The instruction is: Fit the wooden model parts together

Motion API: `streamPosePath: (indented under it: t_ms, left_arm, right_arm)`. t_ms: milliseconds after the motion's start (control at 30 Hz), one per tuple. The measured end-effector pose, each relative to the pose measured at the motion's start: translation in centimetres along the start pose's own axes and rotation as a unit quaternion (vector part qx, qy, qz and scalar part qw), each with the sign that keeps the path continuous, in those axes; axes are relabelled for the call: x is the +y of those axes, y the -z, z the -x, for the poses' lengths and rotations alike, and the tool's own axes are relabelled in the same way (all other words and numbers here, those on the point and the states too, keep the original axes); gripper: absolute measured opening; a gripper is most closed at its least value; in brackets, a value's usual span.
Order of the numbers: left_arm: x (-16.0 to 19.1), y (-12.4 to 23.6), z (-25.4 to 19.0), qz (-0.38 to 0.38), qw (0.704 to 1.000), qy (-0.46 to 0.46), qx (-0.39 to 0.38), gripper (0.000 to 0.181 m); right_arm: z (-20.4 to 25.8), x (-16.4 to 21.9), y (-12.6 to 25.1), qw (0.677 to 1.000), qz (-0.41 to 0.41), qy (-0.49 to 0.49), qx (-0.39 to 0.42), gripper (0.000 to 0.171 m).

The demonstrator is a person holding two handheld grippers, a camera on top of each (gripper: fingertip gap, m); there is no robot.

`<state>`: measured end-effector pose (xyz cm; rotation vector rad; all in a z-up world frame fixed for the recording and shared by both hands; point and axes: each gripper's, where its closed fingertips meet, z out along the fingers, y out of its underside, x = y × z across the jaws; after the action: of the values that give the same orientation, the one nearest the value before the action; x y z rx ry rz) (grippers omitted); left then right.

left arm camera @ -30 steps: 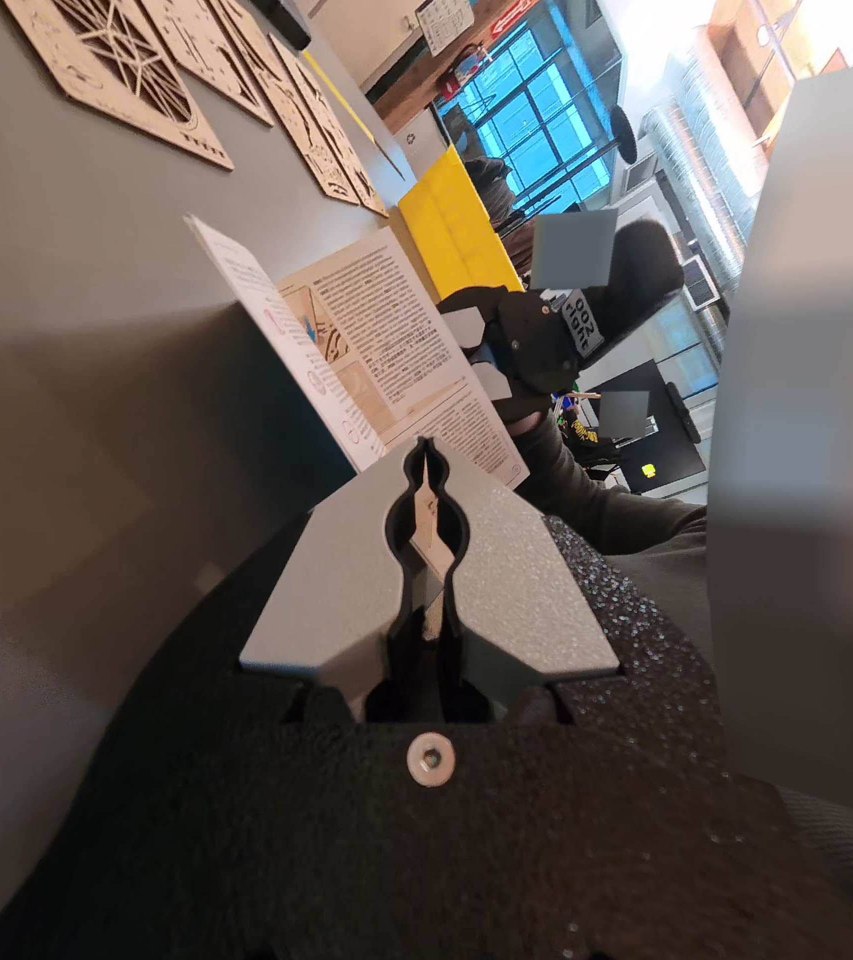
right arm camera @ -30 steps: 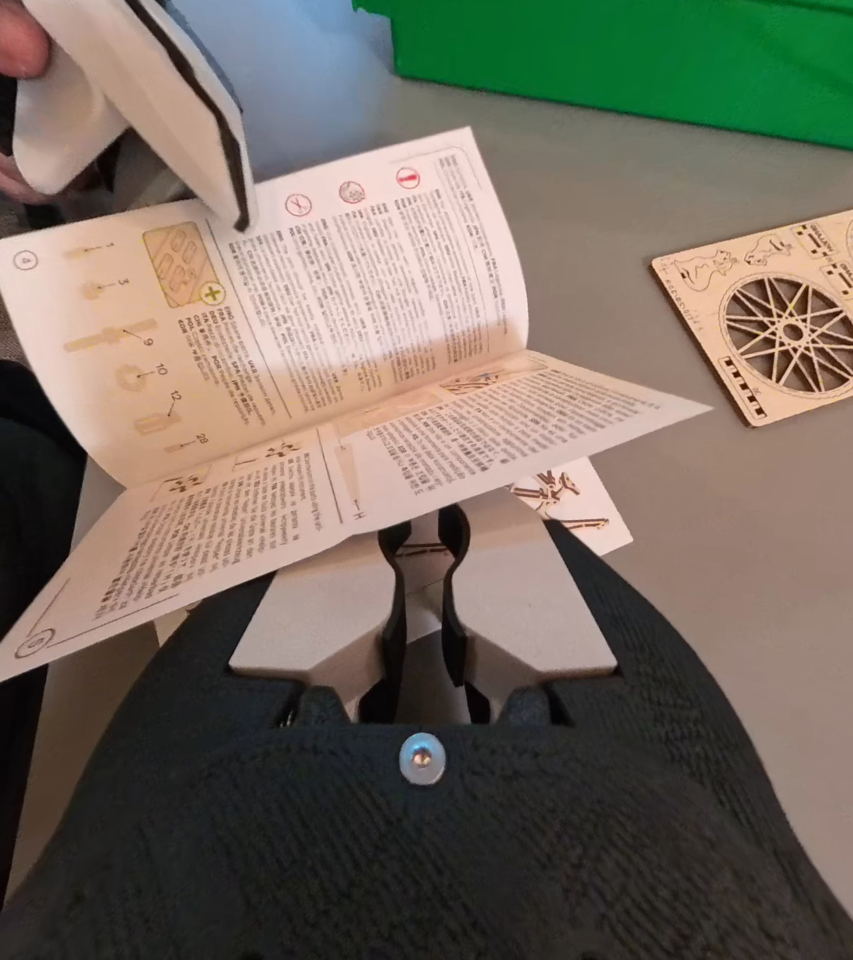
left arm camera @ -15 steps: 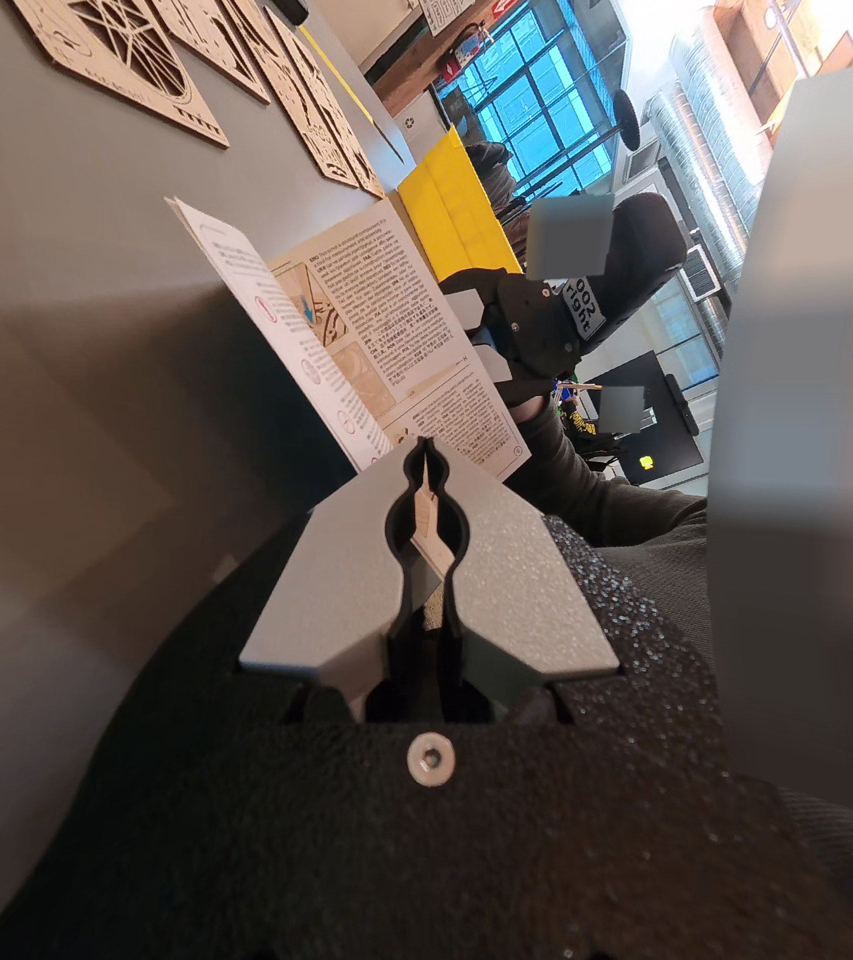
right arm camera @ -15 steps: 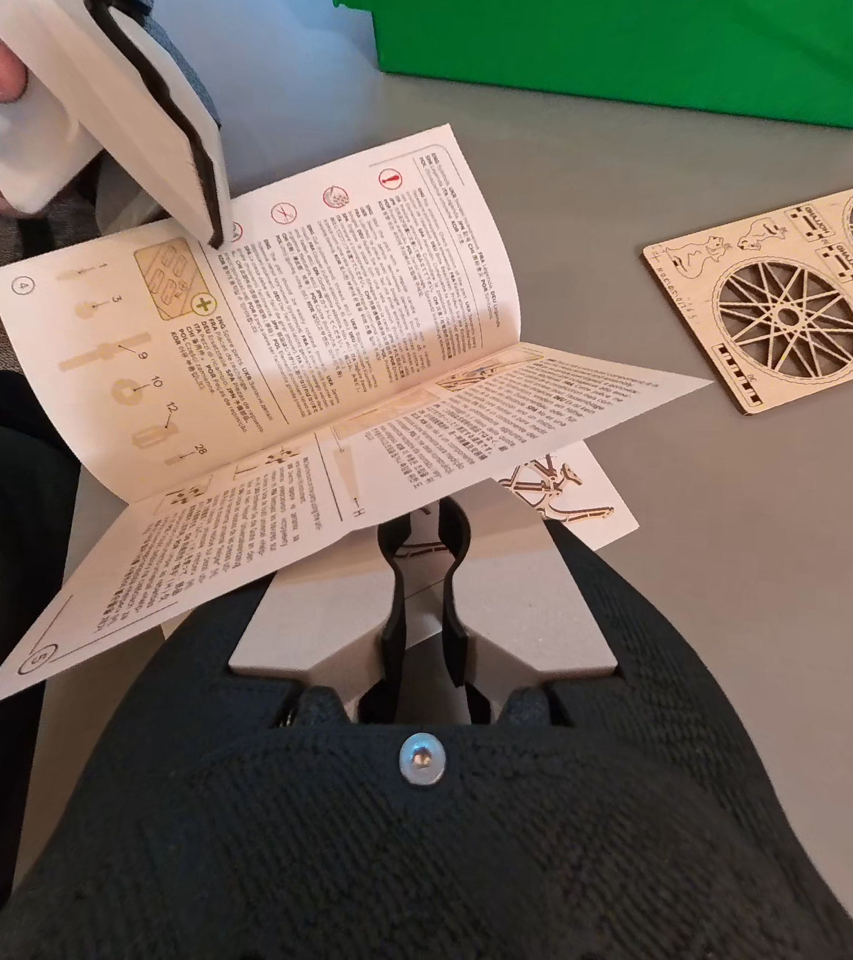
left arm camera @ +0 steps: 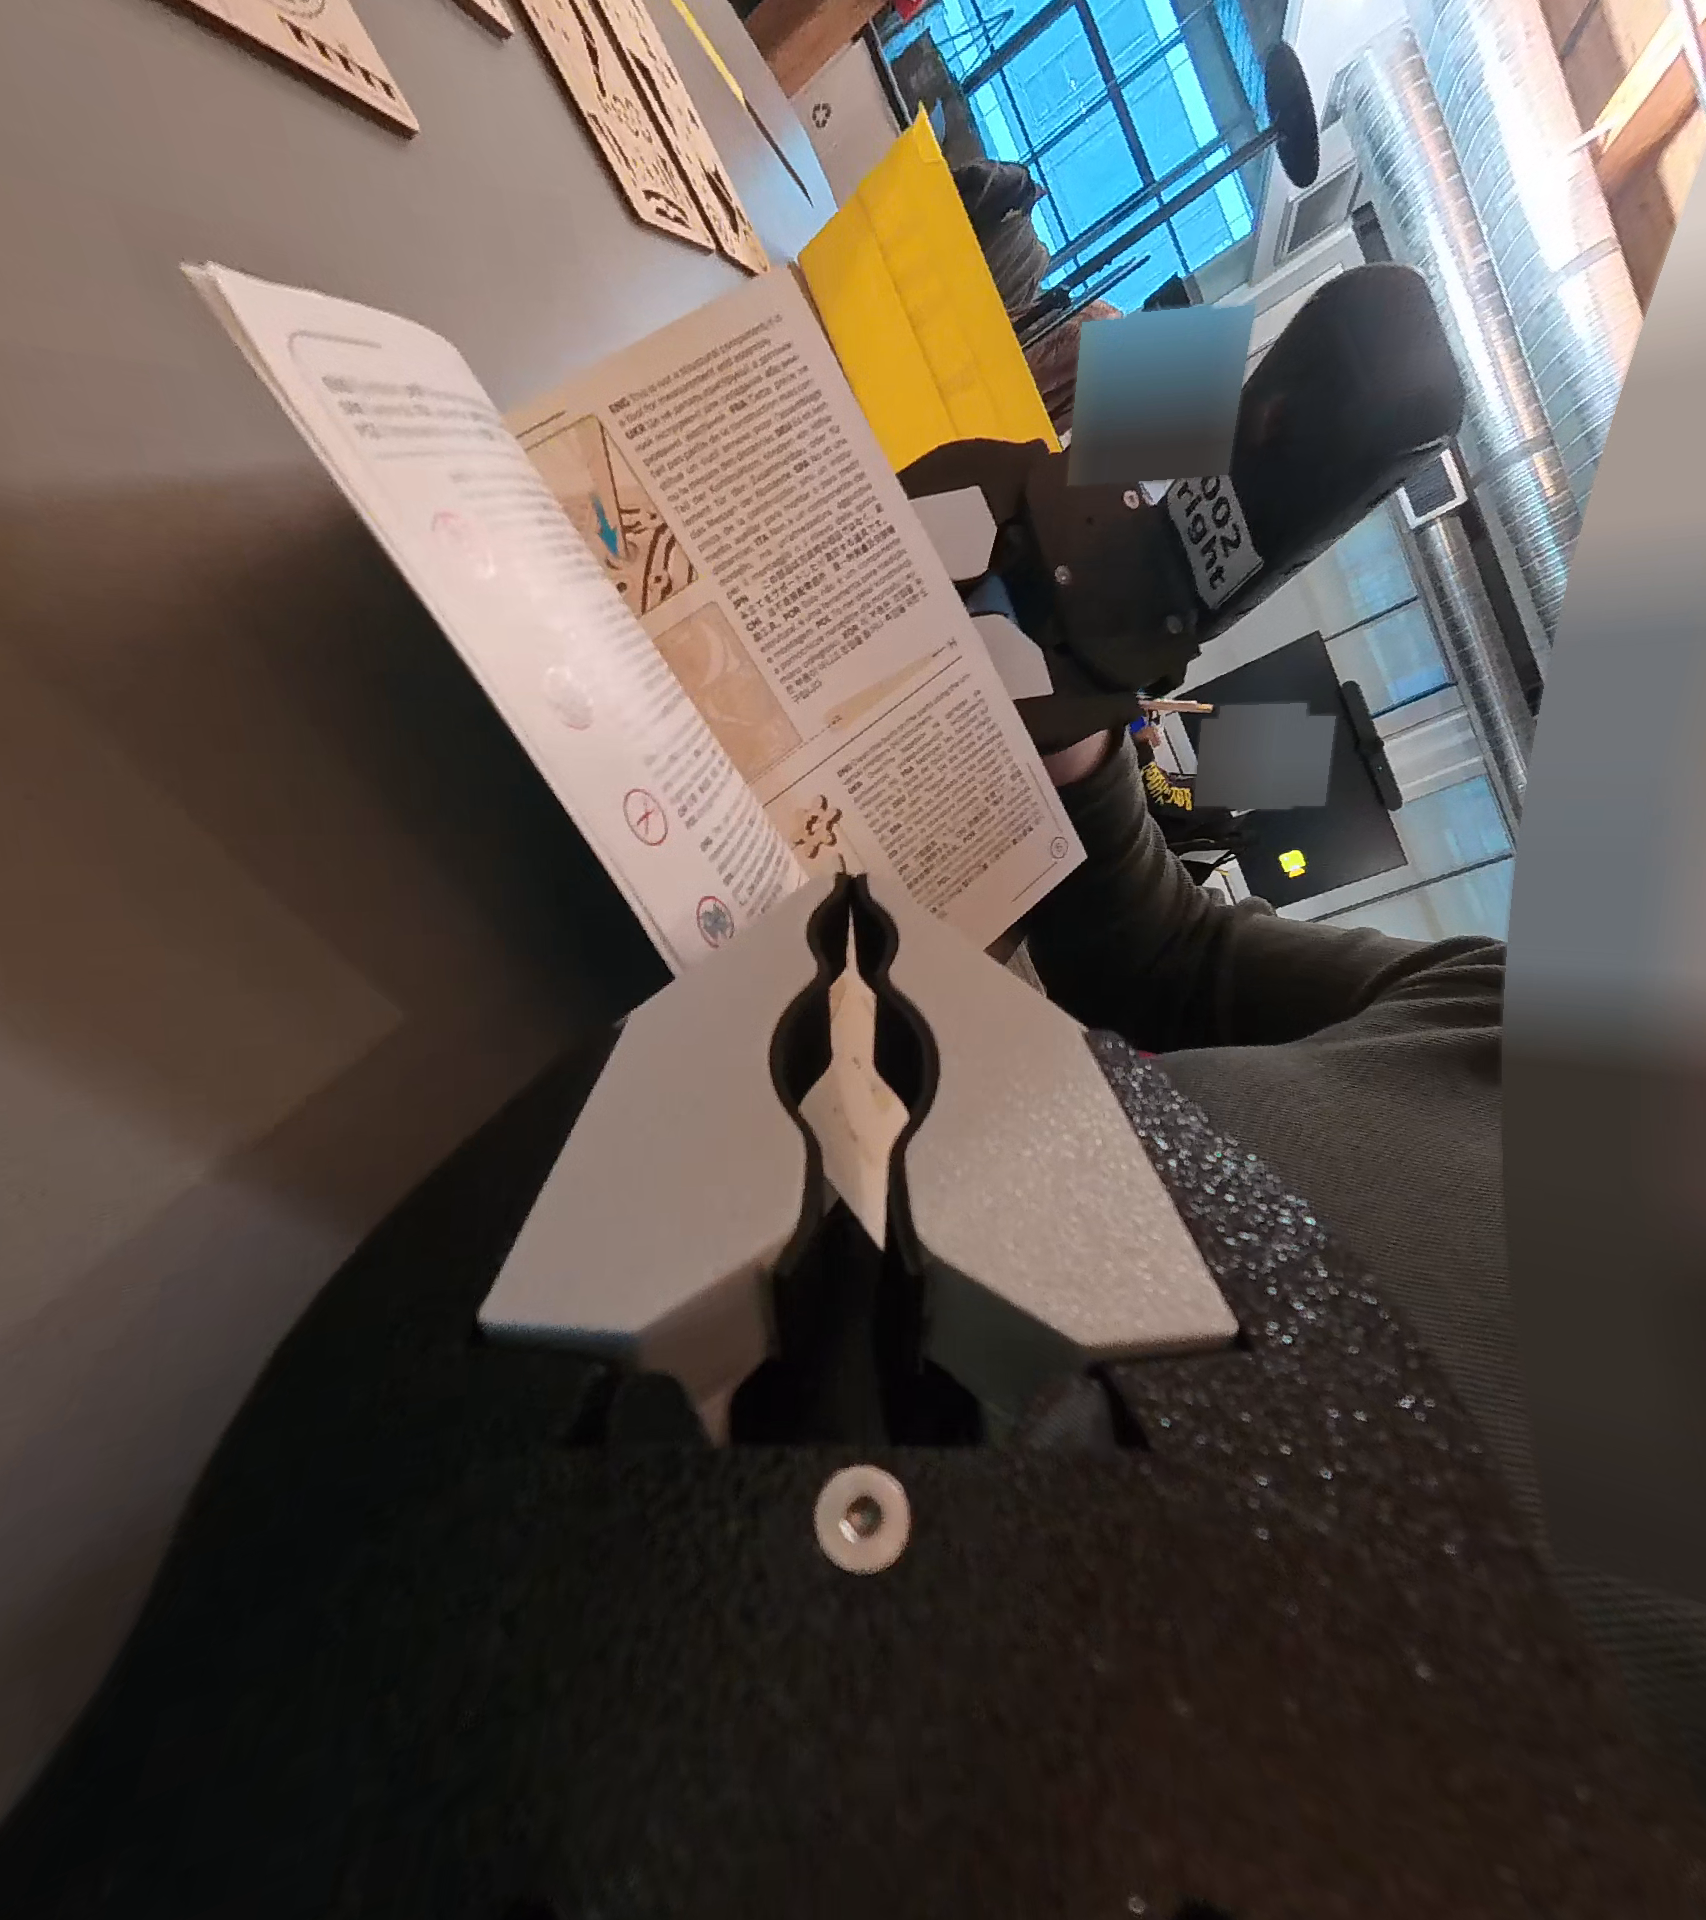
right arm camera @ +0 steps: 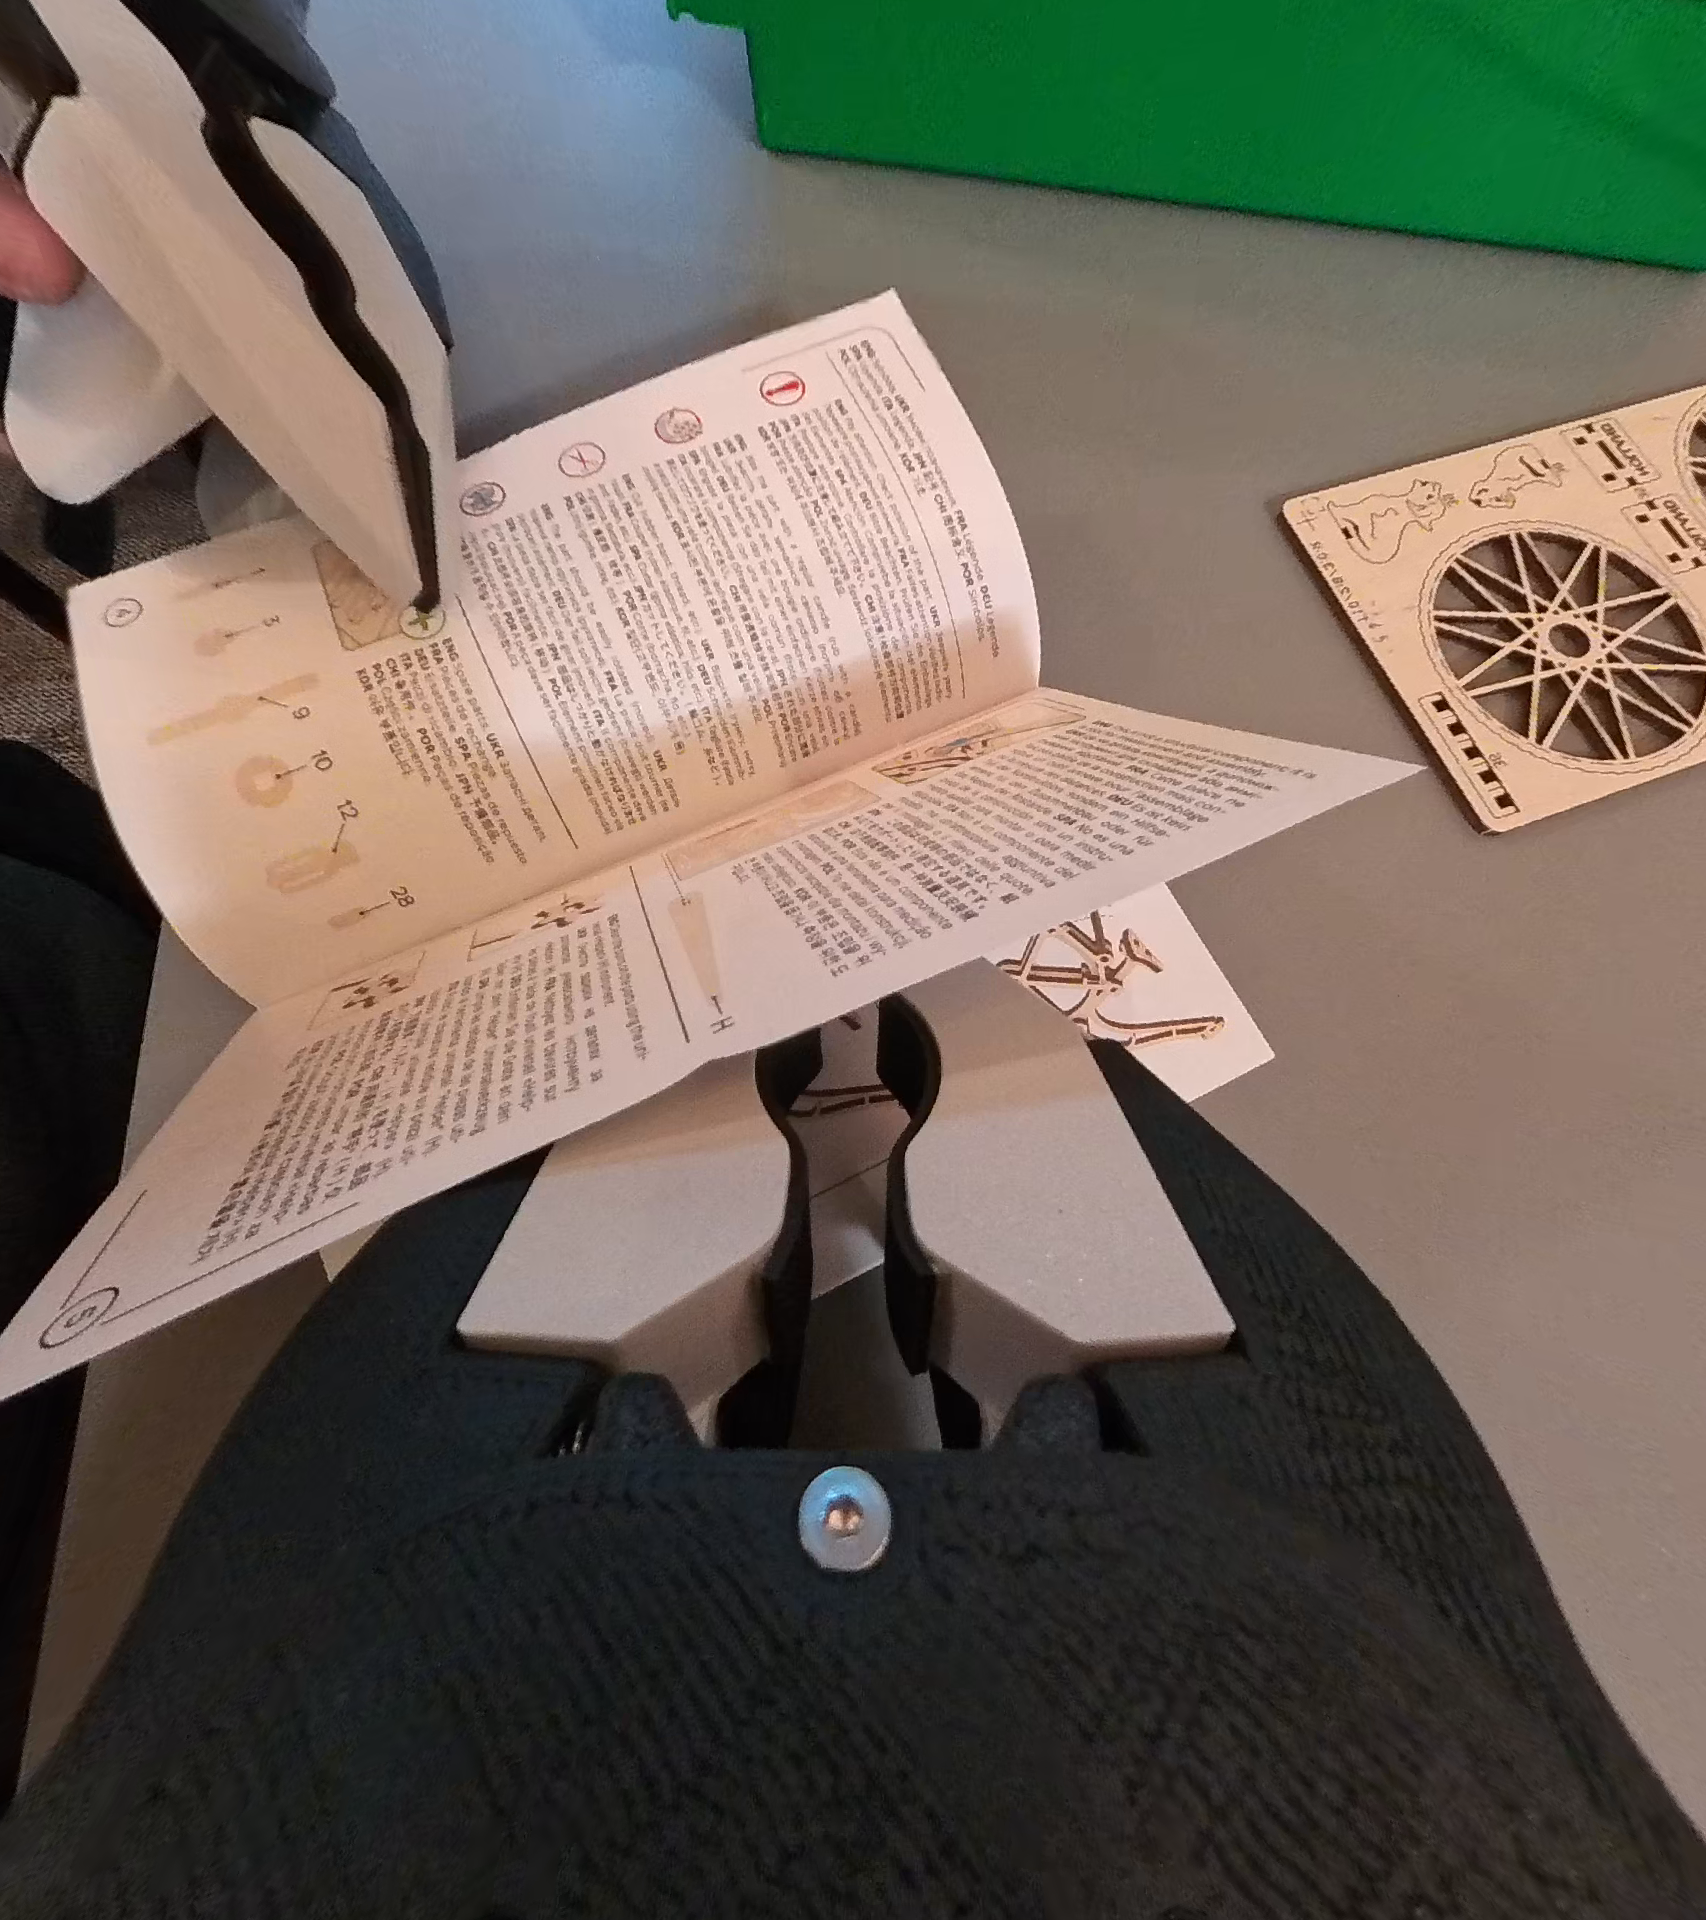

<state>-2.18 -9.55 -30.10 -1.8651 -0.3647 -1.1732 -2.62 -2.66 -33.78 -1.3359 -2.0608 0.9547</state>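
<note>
Left claw point(right arm camera: 418, 582) pinches a booklet point(right arm camera: 683, 748) page at upper left; right claw point(right arm camera: 849, 1049) sits narrowly parted, empty — wooden sheets point(right arm camera: 1576, 644) lie uncut at the desk point(right arm camera: 1451, 1143) right, assembly not begun.

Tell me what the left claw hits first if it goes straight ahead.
Most likely the open instruction booklet: the left claw, shut on a page edge, points into its spread pages. Depth is unclear, but nothing else lies between.

Pale wooden sheets point(right arm camera: 1576, 665) — laser-cut spoked wheels — flat on grey table point(right arm camera: 1348, 1143).
</note>
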Motion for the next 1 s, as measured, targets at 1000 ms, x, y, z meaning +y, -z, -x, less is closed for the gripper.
streamPosePath:
  t_ms: [1000]
  left_arm:
    - [1.0, -0.4, 0.8, 0.041, 0.998, -0.032, -0.043, 0.000]
  right_arm:
    - [0.4, -1.0, 0.2, 0.999, -0.029, 0.041, 0.007, 0.000]
